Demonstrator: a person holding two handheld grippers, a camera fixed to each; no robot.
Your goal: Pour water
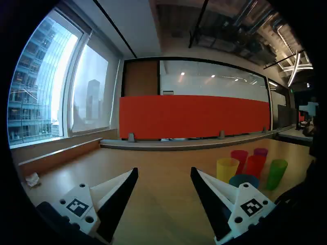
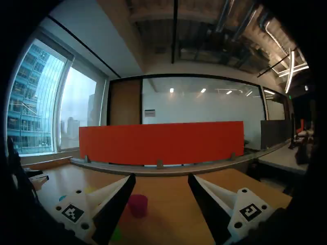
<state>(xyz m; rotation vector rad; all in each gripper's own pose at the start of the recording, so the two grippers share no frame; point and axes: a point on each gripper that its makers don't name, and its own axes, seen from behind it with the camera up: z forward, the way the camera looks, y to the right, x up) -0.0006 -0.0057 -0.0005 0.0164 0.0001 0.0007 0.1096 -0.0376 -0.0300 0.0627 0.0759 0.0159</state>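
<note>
Wooden desk (image 1: 163,163), perhaps six cups (image 1: 254,165)

We note left gripper (image 1: 163,169): jaws spread wide, holding nothing. Fingers (image 1: 116,196) white outside, black on inner faces, tips pointing forward, roughly level. Square marker tag on each finger base.

Right gripper (image 2: 161,175): same pose, we find. Jaws wide apart, empty, fingers (image 2: 212,200) level, aimed straight ahead.

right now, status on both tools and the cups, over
Left tool open, empty. Right tool open, empty. Coloured cups grouped on desk, ahead-right in left gripper view, untouched. Path to them looks open.
</note>
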